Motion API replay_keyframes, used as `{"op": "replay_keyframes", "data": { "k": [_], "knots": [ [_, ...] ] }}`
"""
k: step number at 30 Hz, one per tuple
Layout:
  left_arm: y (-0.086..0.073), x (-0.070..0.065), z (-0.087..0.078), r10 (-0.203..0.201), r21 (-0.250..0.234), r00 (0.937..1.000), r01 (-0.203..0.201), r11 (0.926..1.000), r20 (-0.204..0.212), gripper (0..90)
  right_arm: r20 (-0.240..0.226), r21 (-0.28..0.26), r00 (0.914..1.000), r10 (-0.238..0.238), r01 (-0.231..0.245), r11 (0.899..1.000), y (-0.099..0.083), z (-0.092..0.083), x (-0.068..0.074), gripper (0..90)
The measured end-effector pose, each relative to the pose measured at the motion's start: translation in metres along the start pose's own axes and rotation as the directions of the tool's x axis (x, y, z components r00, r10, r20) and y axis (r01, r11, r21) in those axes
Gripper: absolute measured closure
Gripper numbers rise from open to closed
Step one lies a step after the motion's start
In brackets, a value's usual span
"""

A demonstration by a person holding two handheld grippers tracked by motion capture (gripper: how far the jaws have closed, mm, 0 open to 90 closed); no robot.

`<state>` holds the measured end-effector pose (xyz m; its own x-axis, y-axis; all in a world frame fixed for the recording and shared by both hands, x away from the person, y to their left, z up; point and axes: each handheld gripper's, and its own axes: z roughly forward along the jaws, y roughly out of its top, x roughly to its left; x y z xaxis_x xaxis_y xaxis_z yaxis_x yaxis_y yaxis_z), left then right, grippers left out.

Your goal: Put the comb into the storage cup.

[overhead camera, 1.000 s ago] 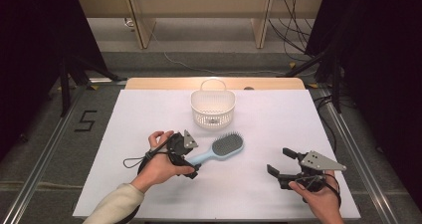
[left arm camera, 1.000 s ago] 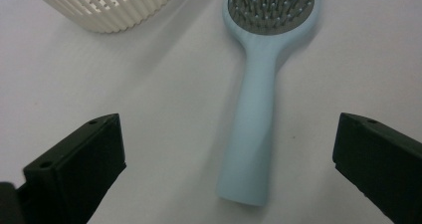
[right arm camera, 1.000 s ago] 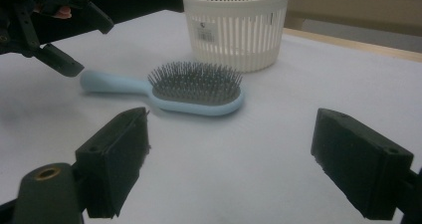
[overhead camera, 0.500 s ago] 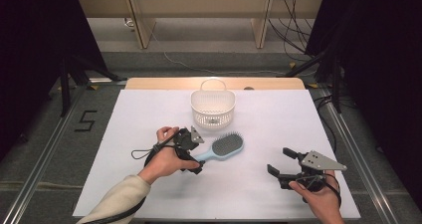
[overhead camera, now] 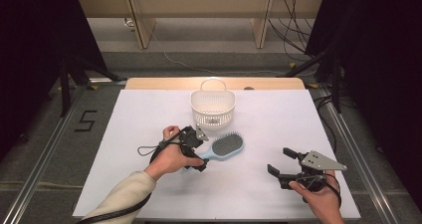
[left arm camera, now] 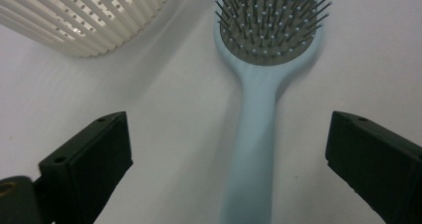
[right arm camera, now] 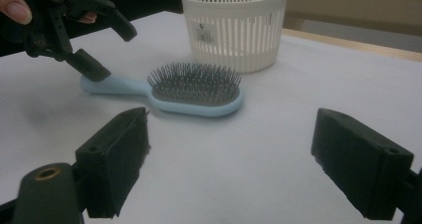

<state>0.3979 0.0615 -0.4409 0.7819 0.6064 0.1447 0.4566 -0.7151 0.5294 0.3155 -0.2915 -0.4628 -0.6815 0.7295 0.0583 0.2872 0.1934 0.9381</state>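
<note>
A light blue hairbrush [overhead camera: 225, 148] lies bristles up on the white table, its handle pointing toward my left gripper [overhead camera: 196, 152]. That gripper is open, one jaw on each side of the brush handle [left arm camera: 251, 149], not touching it. The right gripper view shows the hairbrush [right arm camera: 191, 90] with the left gripper [right arm camera: 102, 47] over its handle end. A white slatted basket [overhead camera: 213, 106] stands upright just behind the brush. My right gripper [overhead camera: 282, 163] sits open near the front right of the table with nothing between its jaws.
The white table cover [overhead camera: 278, 129] ends at a wooden strip [overhead camera: 149, 83] along the far edge. The basket's wall [left arm camera: 84, 20] is close to the left gripper's far left side. Dark floor and cables lie beyond the table.
My left gripper has moved right and forward along the table until its open jaws straddle the brush handle. The right gripper has stayed put.
</note>
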Motion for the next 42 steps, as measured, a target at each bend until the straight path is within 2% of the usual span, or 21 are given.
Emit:
{"op": "replay_keyframes", "data": {
  "k": [10,19,28,42],
  "knots": [
    [0.012,0.0,0.005,0.018,0.021,0.9998,-0.018,0.9996,0.007,6.5,-0.001,0.0,1.0,0.001,-0.001,1.0,0.0,0.0,0.0,15.8],
    [0.021,0.001,0.012,0.041,0.069,0.999,-0.042,0.9967,0.02,8.6,-0.002,-0.004,1.0,0.003,-0.003,1.0,0.0,0.0,0.0,15.8],
    [0.024,0.0,0.021,0.078,0.129,0.9963,-0.082,0.9882,0.035,13.0,-0.003,-0.003,1.0,0.002,-0.002,1.0,0.0,0.0,0.0,15.8],
    [0.031,0.002,0.035,0.088,0.198,0.993,-0.102,0.9749,0.079,19.0,-0.003,-0.002,1.0,0.002,-0.002,1.0,0.0,0.0,0.0,15.8]
  ]
}}
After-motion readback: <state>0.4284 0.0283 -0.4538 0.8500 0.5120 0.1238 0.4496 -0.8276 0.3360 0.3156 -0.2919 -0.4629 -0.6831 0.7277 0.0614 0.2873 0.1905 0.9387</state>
